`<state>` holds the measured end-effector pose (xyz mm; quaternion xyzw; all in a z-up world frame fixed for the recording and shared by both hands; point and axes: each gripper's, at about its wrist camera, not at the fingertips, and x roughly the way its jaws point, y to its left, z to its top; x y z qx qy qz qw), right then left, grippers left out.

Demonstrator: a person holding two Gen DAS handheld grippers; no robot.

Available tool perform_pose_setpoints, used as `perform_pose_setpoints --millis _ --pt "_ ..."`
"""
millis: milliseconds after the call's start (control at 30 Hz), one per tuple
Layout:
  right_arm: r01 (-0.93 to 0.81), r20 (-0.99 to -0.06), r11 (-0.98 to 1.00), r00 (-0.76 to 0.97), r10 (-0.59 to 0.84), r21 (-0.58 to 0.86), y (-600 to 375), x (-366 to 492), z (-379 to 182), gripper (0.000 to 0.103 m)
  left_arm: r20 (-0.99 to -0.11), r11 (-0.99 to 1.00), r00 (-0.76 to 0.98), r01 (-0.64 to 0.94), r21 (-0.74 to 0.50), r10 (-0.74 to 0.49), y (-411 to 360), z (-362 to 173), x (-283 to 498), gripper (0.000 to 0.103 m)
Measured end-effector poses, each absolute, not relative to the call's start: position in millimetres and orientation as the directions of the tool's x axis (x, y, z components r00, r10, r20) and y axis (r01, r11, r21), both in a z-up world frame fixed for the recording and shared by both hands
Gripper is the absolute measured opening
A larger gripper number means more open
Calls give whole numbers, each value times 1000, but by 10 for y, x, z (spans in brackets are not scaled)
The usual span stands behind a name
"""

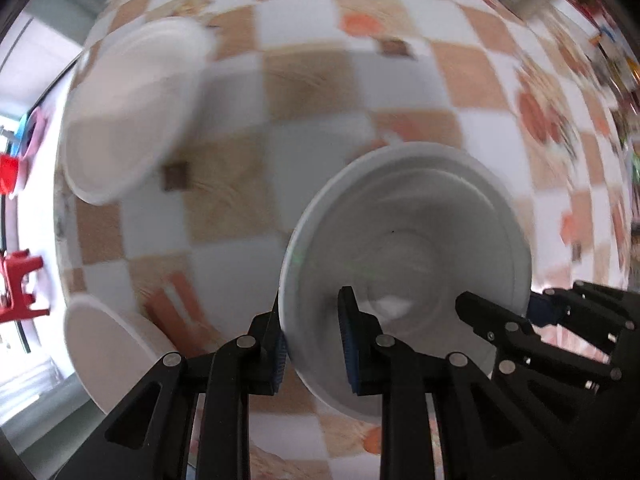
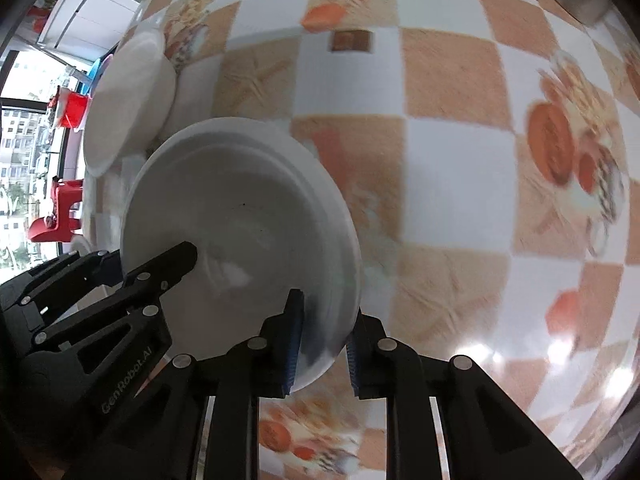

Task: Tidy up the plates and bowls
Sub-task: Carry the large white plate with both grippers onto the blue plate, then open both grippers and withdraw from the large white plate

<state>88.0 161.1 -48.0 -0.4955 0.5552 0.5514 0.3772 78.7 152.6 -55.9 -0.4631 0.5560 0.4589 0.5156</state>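
While both grippers point steeply down at the checked tablecloth [image 2: 440,152], the left gripper [image 1: 312,336] and right gripper [image 2: 324,340] each clamp opposite rims of the white bowl [image 2: 240,216]. Motion blur smears the other white dishes [image 1: 128,120] behind

I see a table cloth [image 2: 440,152] with orange and white squares and food pictures. By the window [image 2: 24,152] stand a red chair [image 2: 56,216] and a red bucket [image 2: 74,114].

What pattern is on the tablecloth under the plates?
The tablecloth has orange-tan and white checks with printed food pictures, clearest in the right wrist view.
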Motion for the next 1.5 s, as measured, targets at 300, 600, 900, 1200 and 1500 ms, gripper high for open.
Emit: perform_pose_setpoints --millis 300,600,900,1200,1500 --pt "-982 -969 -41 -174 -177 183 1004 1344 -505 22 -993 297 -6 -954 -29 -115 826 -681 1427 27" --pt "-992 -968 1 -123 -217 125 541 1497 -537 22 -986 404 14 -911 -80 -164 327 -737 1787 28" --pt "-992 -963 40 -126 -236 120 351 1446 -568 22 -991 459 0 -886 -62 -134 -167 -697 1787 55" --pt "-989 -979 104 -118 -168 101 143 2124 -391 81 -995 452 46 -888 -82 -90 -491 -566 1286 79" --pt "-980 -987 194 -77 -140 49 75 2431 -133 81 -995 408 70 -908 -96 -77 -869 -498 763 79"
